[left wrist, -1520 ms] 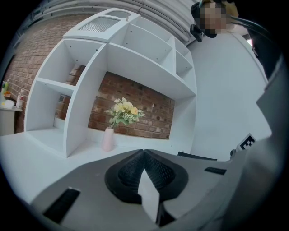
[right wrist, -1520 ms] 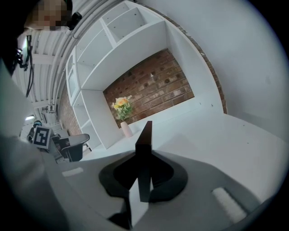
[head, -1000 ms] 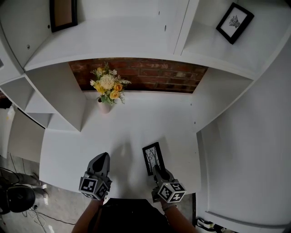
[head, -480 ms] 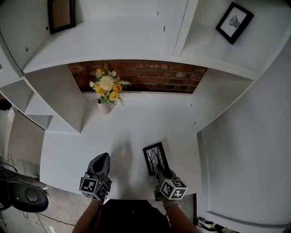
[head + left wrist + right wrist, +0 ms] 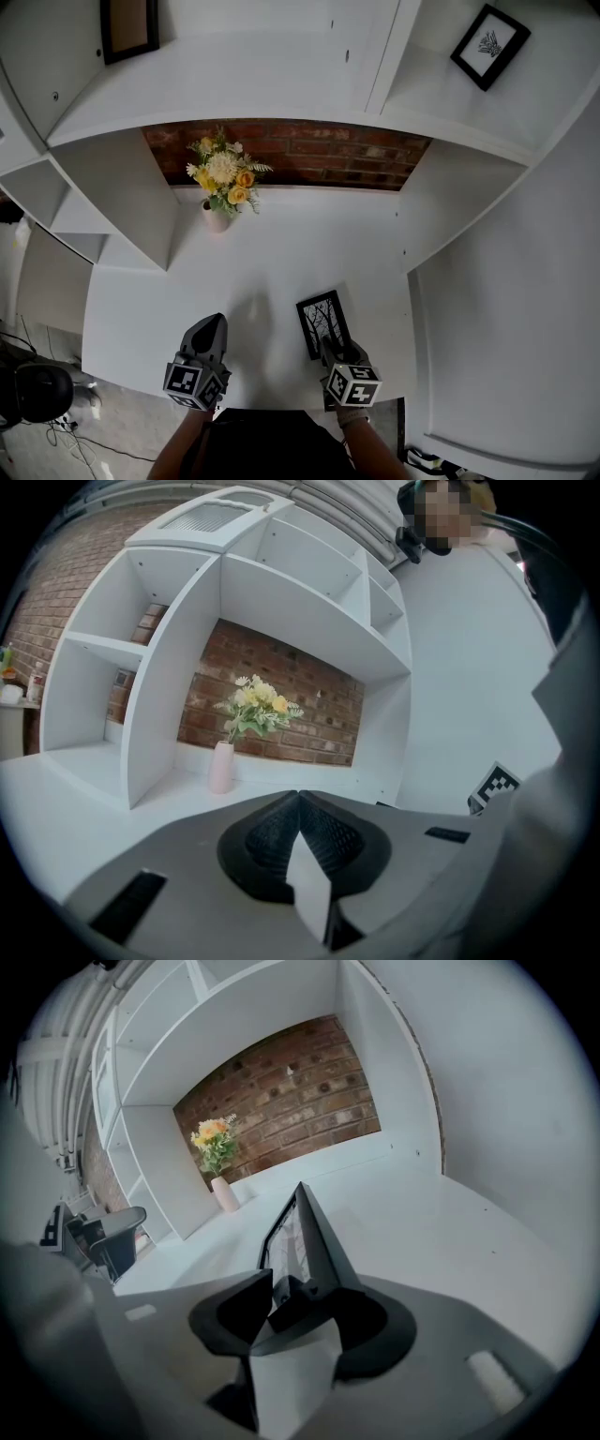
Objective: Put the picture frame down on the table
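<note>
The picture frame (image 5: 323, 323), black with a tree print, is near the white table's (image 5: 281, 253) front right part, and my right gripper (image 5: 332, 346) is shut on its near edge. In the right gripper view the picture frame (image 5: 302, 1230) stands edge-on between the jaws, rising away from my right gripper (image 5: 287, 1294); whether its far edge touches the table I cannot tell. My left gripper (image 5: 214, 322) hovers over the table's front left, shut with nothing in it. The left gripper view shows my left gripper (image 5: 298, 798) with its jaws pressed together.
A pink vase of yellow and white flowers (image 5: 221, 187) stands at the back of the table against the brick wall (image 5: 309, 155). White shelving surrounds the table, with a framed print (image 5: 489, 45) on the upper right shelf and another frame (image 5: 128, 28) upper left. A dark chair (image 5: 37, 394) sits lower left.
The right gripper and the picture frame have shifted slightly to the right, and the frame has turned a little. The left gripper has stayed put.
</note>
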The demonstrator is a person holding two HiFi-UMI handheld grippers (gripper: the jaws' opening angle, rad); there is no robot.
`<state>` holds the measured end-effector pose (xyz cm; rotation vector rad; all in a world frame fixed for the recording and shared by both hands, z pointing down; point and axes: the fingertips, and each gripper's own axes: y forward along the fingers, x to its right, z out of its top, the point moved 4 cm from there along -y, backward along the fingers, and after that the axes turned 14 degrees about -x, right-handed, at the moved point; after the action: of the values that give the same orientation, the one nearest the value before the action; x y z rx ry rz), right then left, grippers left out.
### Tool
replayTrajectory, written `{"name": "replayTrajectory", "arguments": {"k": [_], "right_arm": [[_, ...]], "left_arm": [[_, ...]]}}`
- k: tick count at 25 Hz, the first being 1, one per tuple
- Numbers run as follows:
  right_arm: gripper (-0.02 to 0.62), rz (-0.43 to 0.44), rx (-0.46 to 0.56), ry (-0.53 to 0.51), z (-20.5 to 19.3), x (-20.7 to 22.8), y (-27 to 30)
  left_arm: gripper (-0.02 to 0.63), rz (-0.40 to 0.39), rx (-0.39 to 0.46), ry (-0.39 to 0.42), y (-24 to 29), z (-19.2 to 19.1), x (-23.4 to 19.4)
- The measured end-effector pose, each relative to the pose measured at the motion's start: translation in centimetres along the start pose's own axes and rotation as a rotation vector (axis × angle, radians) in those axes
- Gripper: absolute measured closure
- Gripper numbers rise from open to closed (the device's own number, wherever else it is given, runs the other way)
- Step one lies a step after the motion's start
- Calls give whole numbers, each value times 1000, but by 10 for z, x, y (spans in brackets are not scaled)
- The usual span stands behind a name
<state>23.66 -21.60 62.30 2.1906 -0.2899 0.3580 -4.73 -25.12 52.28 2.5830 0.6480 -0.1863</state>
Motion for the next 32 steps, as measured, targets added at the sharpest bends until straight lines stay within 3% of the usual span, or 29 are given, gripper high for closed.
{"name": "replayTrajectory", "arguments": {"k": [11, 32], "right_arm": [[324, -36, -37, 6, -2, 12, 6], [293, -63, -101, 20, -1, 15, 14]], "left_arm": [[618, -3, 1, 4, 0, 1, -2], [618, 0, 14, -5, -2, 3, -4]]}}
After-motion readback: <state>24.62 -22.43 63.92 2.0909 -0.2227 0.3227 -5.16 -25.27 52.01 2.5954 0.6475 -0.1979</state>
